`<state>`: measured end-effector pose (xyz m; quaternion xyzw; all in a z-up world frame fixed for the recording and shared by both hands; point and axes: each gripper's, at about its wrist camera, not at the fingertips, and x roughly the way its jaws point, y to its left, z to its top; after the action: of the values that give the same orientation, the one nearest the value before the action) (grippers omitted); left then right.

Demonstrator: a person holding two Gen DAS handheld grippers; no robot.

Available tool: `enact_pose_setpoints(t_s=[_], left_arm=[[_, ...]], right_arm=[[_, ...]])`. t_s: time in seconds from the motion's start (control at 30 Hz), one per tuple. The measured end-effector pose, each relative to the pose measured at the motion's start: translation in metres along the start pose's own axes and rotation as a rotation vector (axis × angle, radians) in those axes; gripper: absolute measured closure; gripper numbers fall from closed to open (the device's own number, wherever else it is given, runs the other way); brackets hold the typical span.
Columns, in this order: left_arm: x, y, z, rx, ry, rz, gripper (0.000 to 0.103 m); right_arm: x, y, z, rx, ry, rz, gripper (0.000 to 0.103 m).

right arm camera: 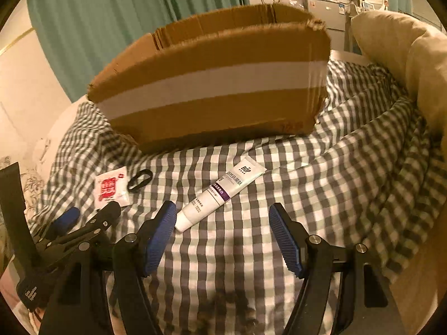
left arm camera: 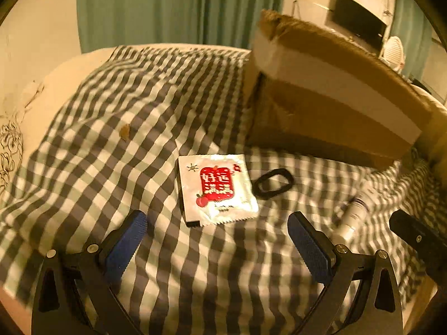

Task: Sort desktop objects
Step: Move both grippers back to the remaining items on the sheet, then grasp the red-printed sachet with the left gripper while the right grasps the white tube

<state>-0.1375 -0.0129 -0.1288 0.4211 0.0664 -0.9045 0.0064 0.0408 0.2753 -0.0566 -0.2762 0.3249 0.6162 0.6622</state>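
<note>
A white packet with a red label (left arm camera: 216, 188) lies flat on the checked cloth (left arm camera: 111, 145), a black hair tie (left arm camera: 273, 186) just right of it. My left gripper (left arm camera: 216, 223) hovers open right before the packet, nothing between its blue pads. A white tube with a purple band (right arm camera: 220, 192) lies slantwise on the cloth. My right gripper (right arm camera: 223, 216) is open, its left pad (right arm camera: 160, 231) next to the tube's cap end. The packet (right arm camera: 111, 189) and hair tie (right arm camera: 139, 180) also show in the right wrist view, with the left gripper (right arm camera: 92, 212) near them.
An open cardboard box (right arm camera: 218, 89) with a white tape band stands on the cloth behind the objects. A beige cushion (right arm camera: 405, 64) rises at the right. Green curtains (right arm camera: 125, 14) hang behind. A small brown scrap (left arm camera: 125, 131) lies on the cloth at the left.
</note>
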Motion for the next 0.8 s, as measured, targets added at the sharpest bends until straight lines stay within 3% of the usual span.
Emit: enact_pose_setpoints(t_s=[0.33,0.43,0.5,0.53,0.6,0.73,0.8], left_arm=[[0.037,-0.005,0.012,0.014,0.005,0.088,0.000],[0.040,-0.006,0.013,0.027,-0.003,0.071,0.001],[0.037,-0.003,0.013,0.018,-0.013,0.050,0.018],[0.036,-0.002,0.014,0.014,-0.013,0.057,0.022],[0.032,0.001,0.014,-0.005,-0.015,0.049,0.033],[0.028,0.003,0.012,-0.017,-0.009,0.029,0.042],[0.023,0.002,0.011,-0.019,-0.018,0.010,0.052]], right_arm=[[0.044,-0.003,0.011,0.012,0.027,-0.068,0.035],[0.052,-0.011,0.009,0.049,0.042,-0.052,0.035],[0.054,-0.010,0.009,0.050,0.042,-0.052,0.035],[0.054,-0.009,0.009,0.039,0.042,-0.055,0.036],[0.053,-0.004,0.008,0.015,0.043,-0.046,0.046],[0.050,0.004,0.003,-0.015,0.065,-0.011,0.059],[0.047,0.007,0.000,-0.028,0.068,0.007,0.072]])
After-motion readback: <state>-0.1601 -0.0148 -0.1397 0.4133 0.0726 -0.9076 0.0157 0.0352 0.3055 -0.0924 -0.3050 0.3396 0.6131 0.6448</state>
